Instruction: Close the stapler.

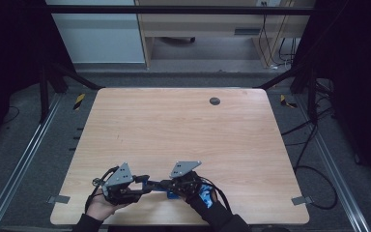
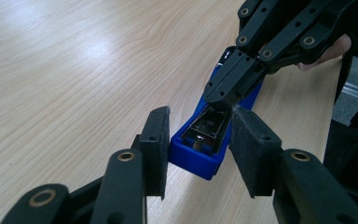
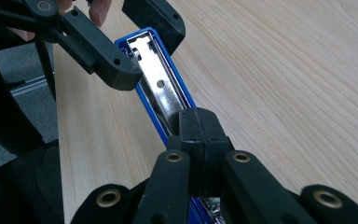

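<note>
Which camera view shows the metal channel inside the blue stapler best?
The right gripper view: the stapler lies lengthwise, its metal channel open to the camera. The left gripper view shows one end between the left tool's pads. In the high view it is a small blue sliver.

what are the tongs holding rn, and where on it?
Left tongs clamp the front end of the blue stapler by its sides. Right tongs, jaws shut together, press down into its open metal tray; they grip nothing.

closed right tool (image 3: 199, 122), blue stapler (image 3: 161, 88), table (image 3: 284, 74)
</note>
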`<state>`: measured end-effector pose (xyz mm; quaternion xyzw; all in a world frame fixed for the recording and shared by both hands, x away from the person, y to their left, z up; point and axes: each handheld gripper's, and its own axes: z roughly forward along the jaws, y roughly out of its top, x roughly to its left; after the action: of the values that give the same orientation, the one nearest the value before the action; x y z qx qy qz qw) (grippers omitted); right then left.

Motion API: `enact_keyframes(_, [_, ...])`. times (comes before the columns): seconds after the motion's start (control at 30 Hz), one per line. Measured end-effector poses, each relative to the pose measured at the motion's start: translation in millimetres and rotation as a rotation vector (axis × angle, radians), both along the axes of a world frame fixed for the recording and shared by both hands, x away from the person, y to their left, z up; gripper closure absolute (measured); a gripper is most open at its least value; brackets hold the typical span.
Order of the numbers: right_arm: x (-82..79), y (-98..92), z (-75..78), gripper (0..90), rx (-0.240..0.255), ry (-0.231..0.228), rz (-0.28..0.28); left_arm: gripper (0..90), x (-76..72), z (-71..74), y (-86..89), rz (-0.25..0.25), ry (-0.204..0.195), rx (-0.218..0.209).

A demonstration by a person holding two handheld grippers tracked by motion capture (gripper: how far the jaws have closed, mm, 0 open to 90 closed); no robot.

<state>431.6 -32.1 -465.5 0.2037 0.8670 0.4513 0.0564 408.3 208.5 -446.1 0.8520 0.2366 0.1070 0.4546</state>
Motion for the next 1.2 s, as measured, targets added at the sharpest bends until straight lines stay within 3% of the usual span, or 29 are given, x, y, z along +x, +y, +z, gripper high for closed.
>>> enact_keyframes(0.13, [-0.2,-0.1,-0.3,90.0,0.004,0.003,-0.003,54.9,0.5,2.4,2.7,0.015,0.001,-0.013])
enact_keyframes(0.27, [0.3,-0.5,-0.5,90.0,0.009,0.002,0.001,53.4,0.8,9.9,11.6,0.060,-0.022,-0.062])
enact_keyframes(0.4, [-0.3,-0.3,-0.8,90.0,0.008,0.002,-0.004,53.2,2.9,14.9,24.3,0.133,-0.037,-0.117])
enact_keyframes(0.53, [0.2,-0.7,-0.8,90.0,0.011,0.004,-0.001,53.1,4.9,14.8,33.3,0.215,-0.055,-0.138])
enact_keyframes(0.67, [0.0,-0.7,-0.9,90.0,0.014,0.006,-0.005,52.2,7.5,9.8,38.8,0.288,-0.066,-0.130])
enact_keyframes(0.77, [-0.6,-0.7,-1.0,90.0,0.014,0.003,-0.007,51.6,9.8,3.5,42.0,0.315,-0.048,-0.126])
enact_keyframes(1.2, [-1.3,-4.6,1.4,90.0,0.020,0.005,-0.015,50.7,8.2,-17.7,45.6,0.357,-0.035,-0.073])
